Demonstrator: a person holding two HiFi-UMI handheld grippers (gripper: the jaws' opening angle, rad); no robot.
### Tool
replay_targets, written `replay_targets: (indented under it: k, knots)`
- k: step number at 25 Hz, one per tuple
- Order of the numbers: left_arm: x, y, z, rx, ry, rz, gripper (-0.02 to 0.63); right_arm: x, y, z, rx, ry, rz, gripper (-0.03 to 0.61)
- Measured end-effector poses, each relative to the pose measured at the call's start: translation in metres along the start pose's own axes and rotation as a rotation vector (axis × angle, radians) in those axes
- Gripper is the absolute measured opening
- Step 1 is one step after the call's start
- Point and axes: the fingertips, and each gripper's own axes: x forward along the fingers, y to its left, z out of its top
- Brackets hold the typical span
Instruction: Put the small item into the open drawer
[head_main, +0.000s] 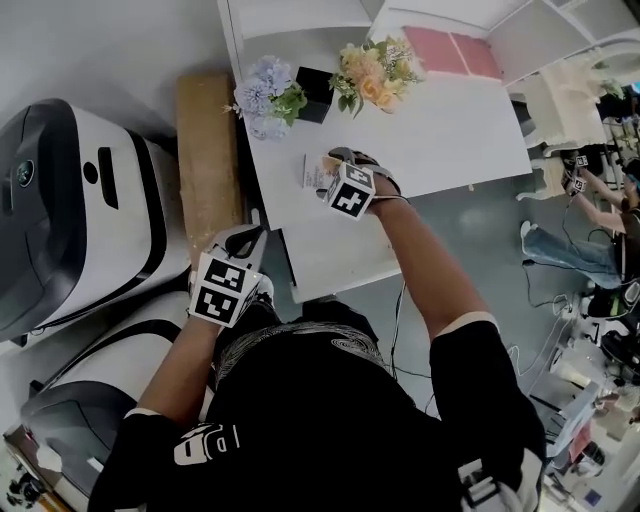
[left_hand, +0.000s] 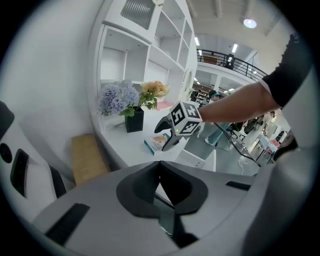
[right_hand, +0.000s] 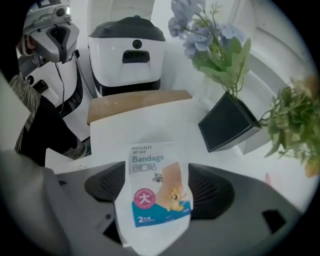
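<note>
The small item is a white and teal bandage box (head_main: 314, 172) that rests on the white table (head_main: 450, 130). In the right gripper view the box (right_hand: 155, 190) fills the space between my right gripper's (right_hand: 157, 192) two dark pads, which stand wide apart on either side of it. The right gripper (head_main: 330, 168) hovers over the table's left part, above the open white drawer (head_main: 330, 262). My left gripper (head_main: 252, 238) sits low to the left of the drawer, with its pads (left_hand: 150, 180) meeting at the tip and nothing between them.
Blue flowers (head_main: 265, 95) in a black pot (head_main: 313, 95) and orange flowers (head_main: 375, 70) stand at the table's back. A wooden board (head_main: 205, 160) lies left of the table. Big white machines (head_main: 70, 210) fill the left. White shelves (left_hand: 145, 45) rise behind.
</note>
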Motion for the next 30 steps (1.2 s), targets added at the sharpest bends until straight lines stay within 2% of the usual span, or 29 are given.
replay_targets:
  k: [5, 13, 20, 26, 30]
  knots:
    - [-0.008, 0.006, -0.003, -0.035, -0.005, 0.032, 0.014, 0.015, 0.000, -0.003, -0.046, 0.035, 0.107, 0.391]
    - [-0.013, 0.020, -0.004, -0.076, -0.019, 0.075, 0.014, 0.025, 0.002, -0.006, -0.056, 0.076, 0.187, 0.396]
    - [-0.019, 0.025, 0.002, -0.091, -0.042, 0.092, 0.014, 0.021, 0.001, -0.006, -0.050, 0.076, 0.165, 0.396]
    - [-0.021, 0.024, 0.005, -0.084, -0.051, 0.083, 0.014, 0.012, 0.003, -0.011, 0.108, 0.040, 0.133, 0.396]
    - [-0.024, 0.018, 0.010, -0.063, -0.060, 0.070, 0.014, -0.006, 0.005, 0.002, 0.155, -0.031, 0.093, 0.396]
